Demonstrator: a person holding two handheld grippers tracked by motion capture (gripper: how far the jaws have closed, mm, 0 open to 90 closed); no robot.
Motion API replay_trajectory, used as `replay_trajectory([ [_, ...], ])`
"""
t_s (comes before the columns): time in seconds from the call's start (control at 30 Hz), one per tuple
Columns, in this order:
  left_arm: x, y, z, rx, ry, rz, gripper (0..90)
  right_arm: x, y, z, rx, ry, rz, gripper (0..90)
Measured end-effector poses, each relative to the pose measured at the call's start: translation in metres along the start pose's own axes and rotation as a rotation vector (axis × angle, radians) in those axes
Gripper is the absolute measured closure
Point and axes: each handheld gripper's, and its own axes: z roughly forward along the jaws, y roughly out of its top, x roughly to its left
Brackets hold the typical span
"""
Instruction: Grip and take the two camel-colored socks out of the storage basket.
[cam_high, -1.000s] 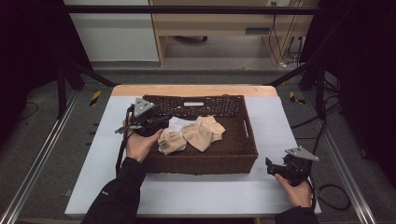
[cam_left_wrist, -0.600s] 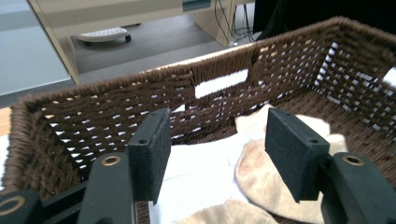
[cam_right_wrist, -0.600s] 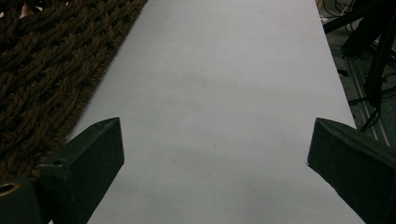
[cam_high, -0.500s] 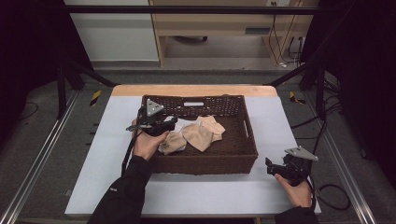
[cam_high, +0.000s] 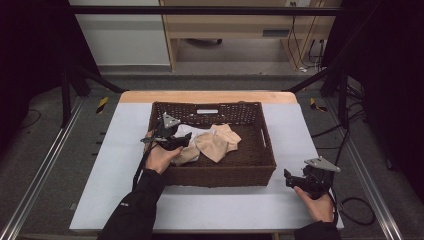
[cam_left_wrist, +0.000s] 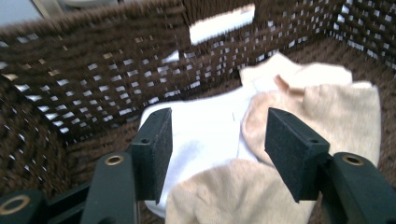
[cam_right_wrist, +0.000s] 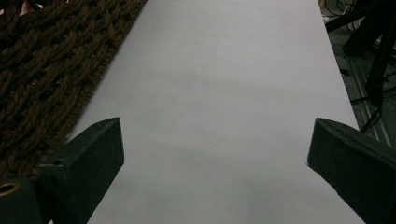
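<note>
Socks (cam_left_wrist: 299, 112), beige, crumpled in basket (cam_left_wrist: 84, 70)

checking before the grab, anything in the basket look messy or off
Nothing damaged or spilled. The beige socks and white cloth lie crumpled and overlapping in the basket. The left gripper hangs open above them.

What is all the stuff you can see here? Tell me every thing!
basket: one, dark brown wicker, middle of the table.
beige cloths: a few, crumpled together, inside the basket.
white cloth: one, white, in the basket beside and partly under the beige ones.
table: one, white top with a wooden far edge.
left gripper: one, black, lowered into the basket, jaws open over the cloths and just closing a little.
right gripper: one, black, on the table right of the basket, jaws open, nothing between them.
</note>
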Motion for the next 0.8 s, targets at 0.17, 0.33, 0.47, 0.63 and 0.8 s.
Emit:
replay_trajectory([
  [0.17, -0.001, -0.004, 0.004, 0.063, -0.005, 0.013, 48.2, 0.000, 0.000, 0.000, 0.006, 0.001, -0.002, 4.1],
  [0.33, -0.002, -0.005, 0.007, 0.098, -0.010, 0.025, 50.3, 0.000, 0.000, 0.000, 0.007, 0.002, -0.001, 4.1],
  [0.47, -0.004, -0.007, 0.010, 0.134, -0.017, 0.038, 51.6, 0.000, 0.000, 0.000, 0.010, 0.003, -0.001, 4.1],
  [0.63, -0.006, -0.008, 0.015, 0.184, -0.039, 0.046, 55.9, 0.000, 0.000, 0.001, 0.013, 0.002, -0.003, 4.1],
  [0.8, -0.006, -0.009, 0.018, 0.221, -0.060, 0.041, 71.8, 0.001, 0.000, 0.001, 0.013, 0.004, -0.003, 4.1],
])
